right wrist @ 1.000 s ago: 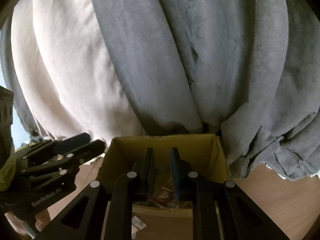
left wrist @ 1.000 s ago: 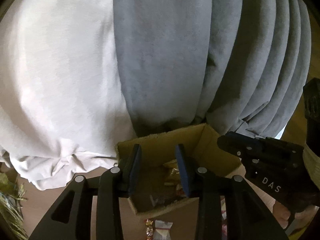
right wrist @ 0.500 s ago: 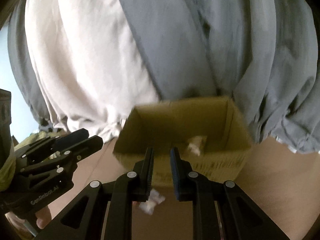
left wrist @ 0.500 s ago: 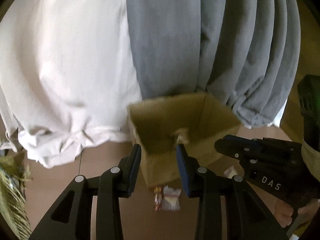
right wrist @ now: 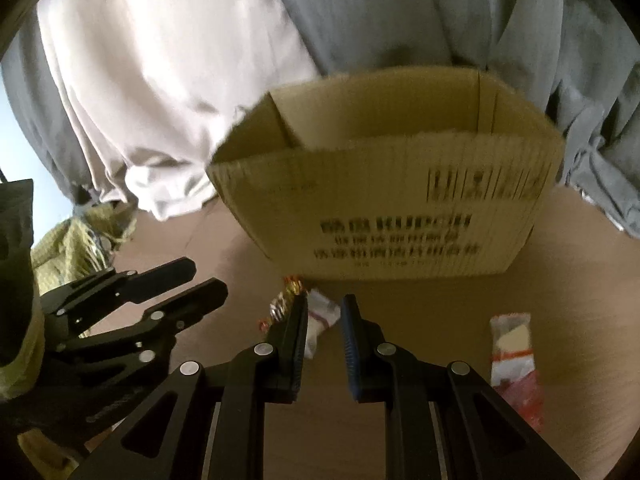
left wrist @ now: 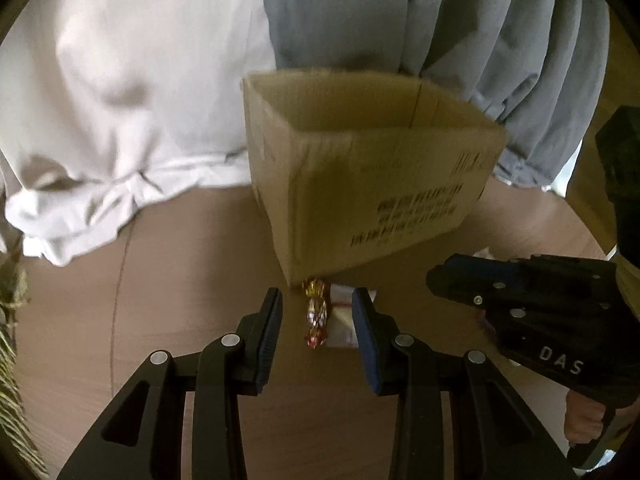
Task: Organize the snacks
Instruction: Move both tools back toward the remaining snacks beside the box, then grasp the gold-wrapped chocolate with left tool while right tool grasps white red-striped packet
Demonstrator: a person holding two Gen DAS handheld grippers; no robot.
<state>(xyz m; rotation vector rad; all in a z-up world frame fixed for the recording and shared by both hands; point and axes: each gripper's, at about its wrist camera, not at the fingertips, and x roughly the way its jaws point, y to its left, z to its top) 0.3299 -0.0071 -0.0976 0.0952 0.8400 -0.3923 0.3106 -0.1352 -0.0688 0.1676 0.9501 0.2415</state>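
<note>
An open cardboard box (left wrist: 360,184) (right wrist: 392,208) stands on the brown floor in front of curtains. Just before its near wall lie a gold and red foil candy (left wrist: 316,316) (right wrist: 282,306) and a white packet (left wrist: 342,322) (right wrist: 322,312). My left gripper (left wrist: 316,300) (right wrist: 206,280) is open and empty, and the two snacks on the floor show in the gap between its fingers. My right gripper (right wrist: 325,304) (left wrist: 444,280) hangs low to its right, shut and empty, its fingers framing the white packet. A white and red packet (right wrist: 514,344) lies further right.
White curtain (left wrist: 120,100) and grey curtain (left wrist: 480,32) pool on the floor behind and beside the box. A yellow-green woven thing (right wrist: 76,240) lies at the left. A hand (left wrist: 582,420) holds the right gripper's handle. Bare floor (left wrist: 180,248) spreads left of the box.
Both grippers have sunk from above the box down to floor level in front of it. The box's inside is out of sight, and the snacks on the floor have come between the fingers.
</note>
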